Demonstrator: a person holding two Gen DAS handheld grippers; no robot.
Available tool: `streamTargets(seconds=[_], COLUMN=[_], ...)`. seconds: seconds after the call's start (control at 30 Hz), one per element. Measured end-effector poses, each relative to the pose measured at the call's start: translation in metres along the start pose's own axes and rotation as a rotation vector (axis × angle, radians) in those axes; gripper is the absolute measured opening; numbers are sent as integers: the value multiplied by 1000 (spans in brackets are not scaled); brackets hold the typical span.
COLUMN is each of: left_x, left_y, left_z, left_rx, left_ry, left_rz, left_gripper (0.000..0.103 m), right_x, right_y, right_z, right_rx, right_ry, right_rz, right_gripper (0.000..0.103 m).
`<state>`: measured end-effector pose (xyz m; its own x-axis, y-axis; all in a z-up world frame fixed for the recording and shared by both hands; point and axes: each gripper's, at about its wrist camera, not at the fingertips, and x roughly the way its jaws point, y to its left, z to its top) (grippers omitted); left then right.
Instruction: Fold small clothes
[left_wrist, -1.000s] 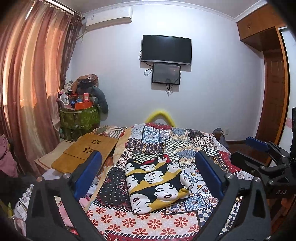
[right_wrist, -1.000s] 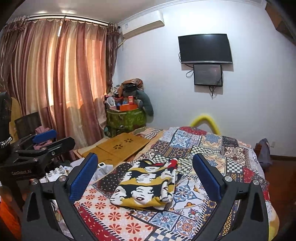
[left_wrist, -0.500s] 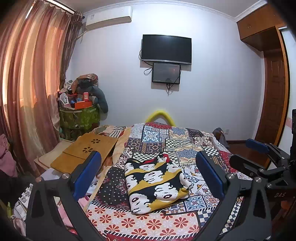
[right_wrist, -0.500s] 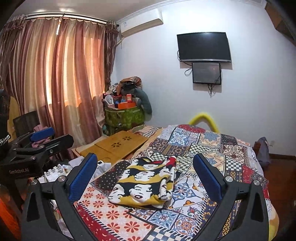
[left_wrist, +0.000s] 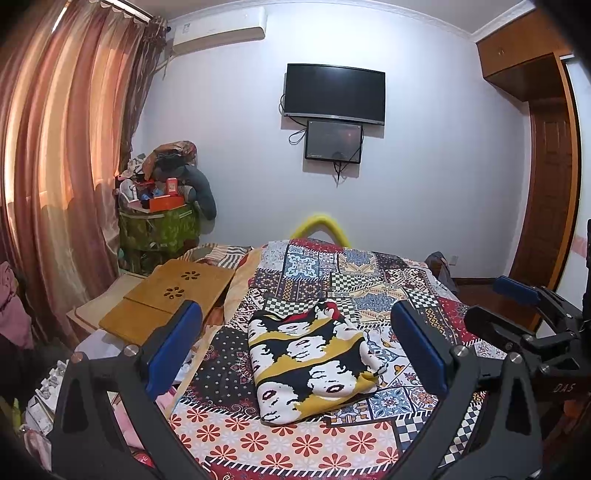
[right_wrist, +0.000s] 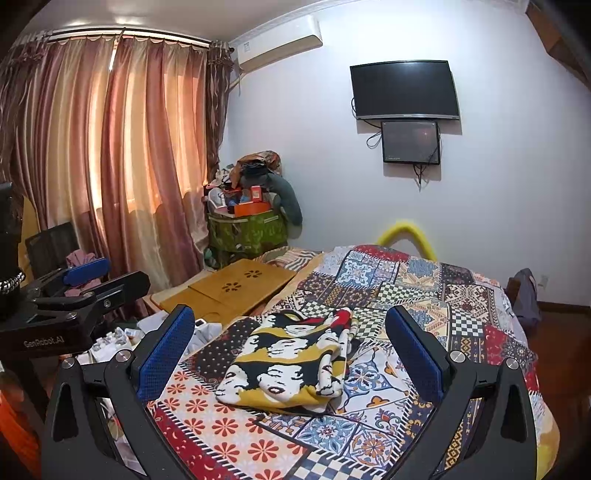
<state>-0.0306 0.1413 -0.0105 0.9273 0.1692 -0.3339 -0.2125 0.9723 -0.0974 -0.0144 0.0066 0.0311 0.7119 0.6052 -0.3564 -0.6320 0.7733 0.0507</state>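
I note on my left gripper (left_wrist: 295, 343) and right gripper (right_wrist: 290, 345) matte black triangular-cutout frames, textured blue finger pads (right_wrist: 164, 354), silver screws (right_wrist: 123, 356), and white "GenRobot.AI" (right_wrist: 44, 342) and "DAS" (left_wrist: 563, 387) lettering.

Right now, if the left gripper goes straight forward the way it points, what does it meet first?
Probably the folded face-print garment lying on the patchwork bedspread; it sits between the open jaws, though depth is unclear.

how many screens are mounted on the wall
2: a large black television high on the white wall, and a smaller dark monitor directly beneath it. None seem hidden.
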Motion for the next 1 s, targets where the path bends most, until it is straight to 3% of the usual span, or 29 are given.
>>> streamTargets(seconds=[1.0], left_x=[4], left_y=[-4], left_z=[-3], left_rx=[16], left_ry=[4], left_rz=[-28], left_gripper=[103], right_x=[-2], right_y=[0], right_z=[2], right_rx=[7], right_ry=[-7], right_rz=[-15], right_gripper=[103])
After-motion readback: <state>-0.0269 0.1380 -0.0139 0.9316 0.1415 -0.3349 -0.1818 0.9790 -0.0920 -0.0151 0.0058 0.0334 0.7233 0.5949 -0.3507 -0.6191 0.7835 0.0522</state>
